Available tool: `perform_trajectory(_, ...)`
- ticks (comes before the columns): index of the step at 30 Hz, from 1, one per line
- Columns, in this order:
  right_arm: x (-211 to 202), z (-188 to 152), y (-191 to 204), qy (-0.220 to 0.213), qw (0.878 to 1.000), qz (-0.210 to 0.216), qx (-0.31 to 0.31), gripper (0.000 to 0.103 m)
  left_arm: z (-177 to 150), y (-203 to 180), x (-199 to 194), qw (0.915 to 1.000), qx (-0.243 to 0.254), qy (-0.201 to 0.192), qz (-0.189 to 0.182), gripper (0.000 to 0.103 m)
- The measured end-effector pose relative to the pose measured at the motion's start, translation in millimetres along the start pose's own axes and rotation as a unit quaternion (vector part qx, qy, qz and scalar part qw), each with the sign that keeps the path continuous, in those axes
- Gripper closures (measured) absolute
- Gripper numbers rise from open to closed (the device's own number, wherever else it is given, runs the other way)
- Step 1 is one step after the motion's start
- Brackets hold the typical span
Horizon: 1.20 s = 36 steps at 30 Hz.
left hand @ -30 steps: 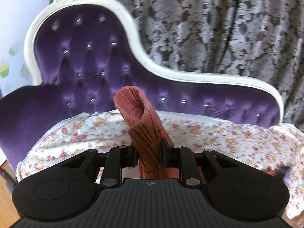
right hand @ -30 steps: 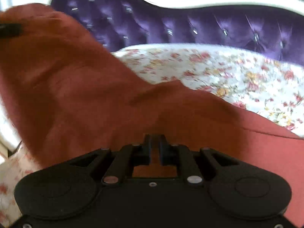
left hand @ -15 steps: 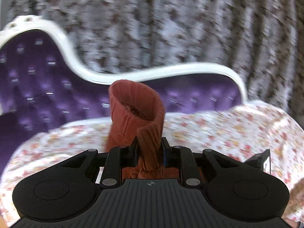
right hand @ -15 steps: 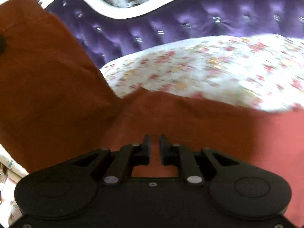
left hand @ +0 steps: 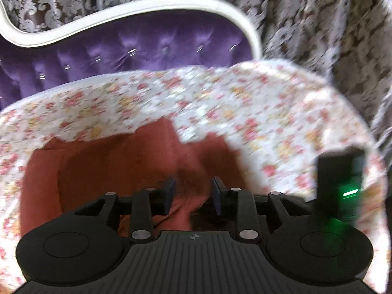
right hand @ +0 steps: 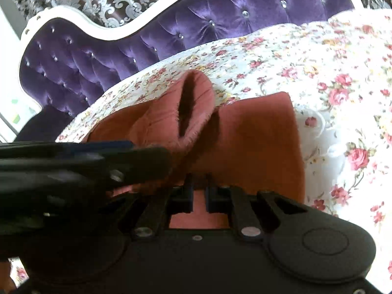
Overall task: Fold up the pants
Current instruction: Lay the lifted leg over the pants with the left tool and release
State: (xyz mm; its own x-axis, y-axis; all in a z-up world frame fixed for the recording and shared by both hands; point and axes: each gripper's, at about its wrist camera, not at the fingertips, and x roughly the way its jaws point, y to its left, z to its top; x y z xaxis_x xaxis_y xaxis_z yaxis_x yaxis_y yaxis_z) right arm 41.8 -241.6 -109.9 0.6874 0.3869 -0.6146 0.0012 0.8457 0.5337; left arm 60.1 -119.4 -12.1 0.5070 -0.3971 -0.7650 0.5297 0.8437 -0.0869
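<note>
The rust-red pants (left hand: 110, 164) lie on the floral sheet (left hand: 220, 103) of the sofa; in the right wrist view they (right hand: 259, 134) are folded over, with one leg cuff (right hand: 191, 107) gaping open. My left gripper (left hand: 193, 188) sits low over the pants, its jaws parted, with cloth bunched loosely between them. My right gripper (right hand: 199, 191) is shut on a fold of the pants. The left gripper (right hand: 80, 161) crosses the left of the right wrist view, close beside the right one. The right gripper's body (left hand: 340, 178) shows at the right of the left wrist view.
The purple tufted sofa back (right hand: 171, 31) with its white carved frame (left hand: 122, 12) rises behind the sheet. Patterned grey curtains (left hand: 318, 24) hang behind the sofa. The floral sheet (right hand: 343, 73) spreads to the right of the pants.
My left gripper swung right and down, laid the raised pant leg onto the rest of the pants and opened its jaws. My right gripper stayed shut on the cloth as the fold came over.
</note>
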Motion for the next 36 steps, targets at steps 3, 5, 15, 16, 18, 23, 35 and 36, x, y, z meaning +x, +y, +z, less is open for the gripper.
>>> perform_trajectory(3,-3.3,-3.0,-5.1,-0.002,1.0,0.003,0.006,0.09,10.2,-1.0,-14.1,0.9997,0.005,-0.017,-0.018,0.071)
perform_trajectory(5,-4.4,-3.4,-3.6,-0.001,1.0,-0.001,0.001,0.09,13.1,3.1,-25.0,0.9995,0.007,-0.032,-0.003,0.071)
perform_trajectory(15,-14.4,-0.4,-1.7,0.004,1.0,-0.023,-0.018,0.07,-13.4,106.3,-33.0,0.988,-0.064,-0.003,0.141,0.065)
perform_trajectory(16,-16.1,-0.3,-1.9,0.005,0.999,-0.026,-0.018,0.069,-21.2,115.2,-27.9,0.9875,-0.072,0.013,0.14,0.065)
perform_trajectory(18,-20.7,0.4,-2.7,0.005,0.999,-0.033,-0.016,0.061,-38.5,127.4,-15.8,0.9873,-0.084,0.046,0.127,0.065)
perform_trajectory(23,-41.7,4.5,1.2,-0.044,0.995,-0.087,0.005,0.049,-70.1,124.7,-3.3,0.9899,-0.066,0.063,0.109,0.065)
perform_trajectory(35,-13.8,-4.4,62.2,0.003,0.995,-0.047,-0.091,0.049,-69.9,129.5,-8.3,0.9908,-0.093,0.05,0.084,0.062)
perform_trajectory(36,-10.7,-7.4,64.5,0.007,0.995,-0.047,-0.093,0.055,-70.1,129.0,-8.8,0.9909,-0.092,0.05,0.084,0.062)
